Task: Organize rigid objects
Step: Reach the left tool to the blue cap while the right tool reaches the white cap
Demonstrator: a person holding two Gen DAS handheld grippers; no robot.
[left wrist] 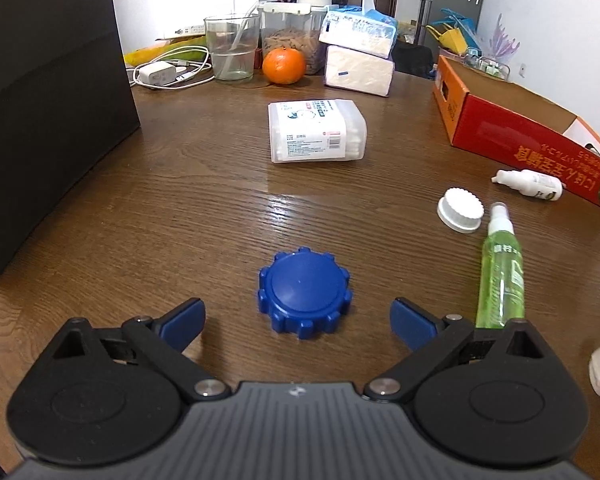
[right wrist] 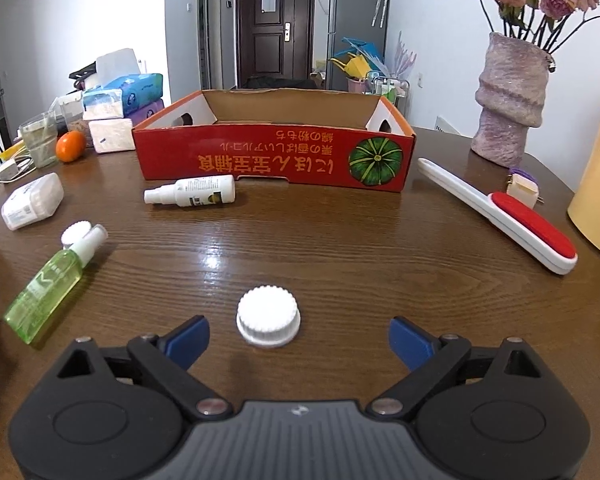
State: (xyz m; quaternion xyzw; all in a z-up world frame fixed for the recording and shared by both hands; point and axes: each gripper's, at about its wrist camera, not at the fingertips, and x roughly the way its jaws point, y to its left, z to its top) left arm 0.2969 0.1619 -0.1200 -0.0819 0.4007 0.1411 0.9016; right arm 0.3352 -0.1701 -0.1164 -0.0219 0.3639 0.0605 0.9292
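A blue ridged lid (left wrist: pixel 304 293) lies flat on the brown table, just ahead of my left gripper (left wrist: pixel 298 324), whose jaws stand open and wide on either side of it without touching. A white ridged cap (right wrist: pixel 268 322) lies on the table right in front of my right gripper (right wrist: pixel 299 342), which is open with both blue fingers clear of the cap. A green spray bottle (left wrist: pixel 502 270) (right wrist: pixel 54 276) lies on its side between the two. A white spray bottle (right wrist: pixel 192 196) (left wrist: pixel 530 184) lies before the red cardboard box (right wrist: pixel 274 156) (left wrist: pixel 512 136).
A second white cap (left wrist: pixel 460 210), a clear box of cotton swabs (left wrist: pixel 316 132), an orange (left wrist: pixel 284 65), tissue packs (left wrist: pixel 358 52) and a glass (left wrist: pixel 231 48) sit further back. A black box (left wrist: pixel 44 96) stands at left. A red lint brush (right wrist: pixel 508 216) and a vase (right wrist: pixel 508 96) are at right.
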